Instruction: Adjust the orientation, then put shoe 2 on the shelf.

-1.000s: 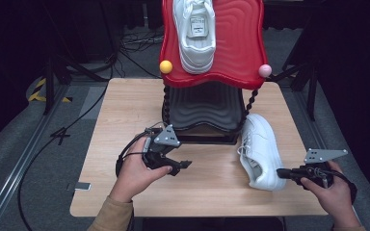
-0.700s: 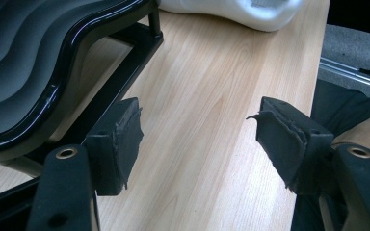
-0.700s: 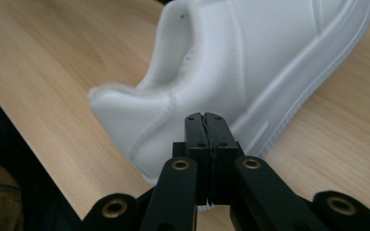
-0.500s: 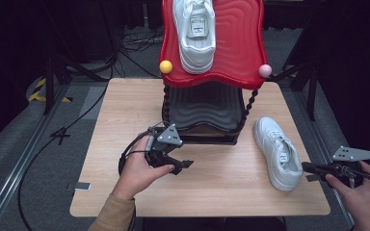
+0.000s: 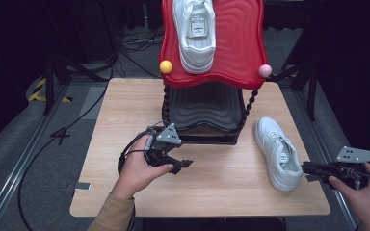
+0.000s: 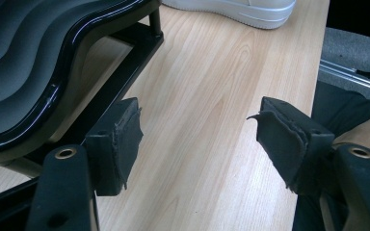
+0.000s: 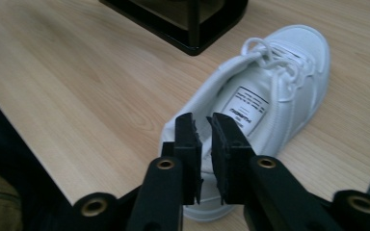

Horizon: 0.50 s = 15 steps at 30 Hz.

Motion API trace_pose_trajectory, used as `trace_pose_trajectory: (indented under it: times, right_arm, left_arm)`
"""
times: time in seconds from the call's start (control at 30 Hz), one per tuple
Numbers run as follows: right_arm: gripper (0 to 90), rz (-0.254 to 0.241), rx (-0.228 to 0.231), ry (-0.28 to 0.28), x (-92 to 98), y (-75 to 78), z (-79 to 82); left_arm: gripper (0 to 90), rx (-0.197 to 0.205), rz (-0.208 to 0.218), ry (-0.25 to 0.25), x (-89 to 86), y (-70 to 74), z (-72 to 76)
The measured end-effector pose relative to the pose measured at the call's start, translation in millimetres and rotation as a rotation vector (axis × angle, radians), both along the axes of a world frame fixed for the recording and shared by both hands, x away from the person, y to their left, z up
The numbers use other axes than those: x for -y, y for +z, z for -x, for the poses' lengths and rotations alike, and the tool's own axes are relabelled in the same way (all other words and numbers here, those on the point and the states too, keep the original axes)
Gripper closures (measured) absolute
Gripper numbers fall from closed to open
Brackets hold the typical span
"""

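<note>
Up top — white sneaker [image 5: 196,33] on red shelf [image 5: 238,53]

Your left gripper [image 5: 180,164] is matte black with a grey three-cornered plate on top and a black cable looping out behind your hand; its pads [image 6: 125,139] are dark foam, frayed at the edges, with a brass-ringed screw hole on each arm. Your right gripper [image 5: 306,168] carries the same grey plate and brass-ringed holes. Your left sleeve [image 5: 112,215] is tan.
</note>
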State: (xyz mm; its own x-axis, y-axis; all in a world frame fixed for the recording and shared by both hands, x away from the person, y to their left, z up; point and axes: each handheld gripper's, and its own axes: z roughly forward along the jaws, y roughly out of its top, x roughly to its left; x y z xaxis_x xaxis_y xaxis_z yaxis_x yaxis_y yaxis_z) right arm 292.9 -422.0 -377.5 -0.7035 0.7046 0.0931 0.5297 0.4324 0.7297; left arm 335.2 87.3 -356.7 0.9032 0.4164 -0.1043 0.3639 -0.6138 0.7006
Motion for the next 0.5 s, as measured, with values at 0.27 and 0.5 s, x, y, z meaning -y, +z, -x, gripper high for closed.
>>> trace_pose_trajectory:
  times: [0.27,0.5]
  right_arm:
    - [70.3,0.062,-0.044,0.113,-17.6,9.8,-11.2]
    - [62.9,0.142,-0.111,0.181,-36.1,11.6,-21.3]
  left_arm:
    - [32.8,-0.007,0.005,0.023,-12.4,-0.4,1.8]
    - [32.5,-0.020,-0.003,0.027,-14.7,-2.7,3.6]
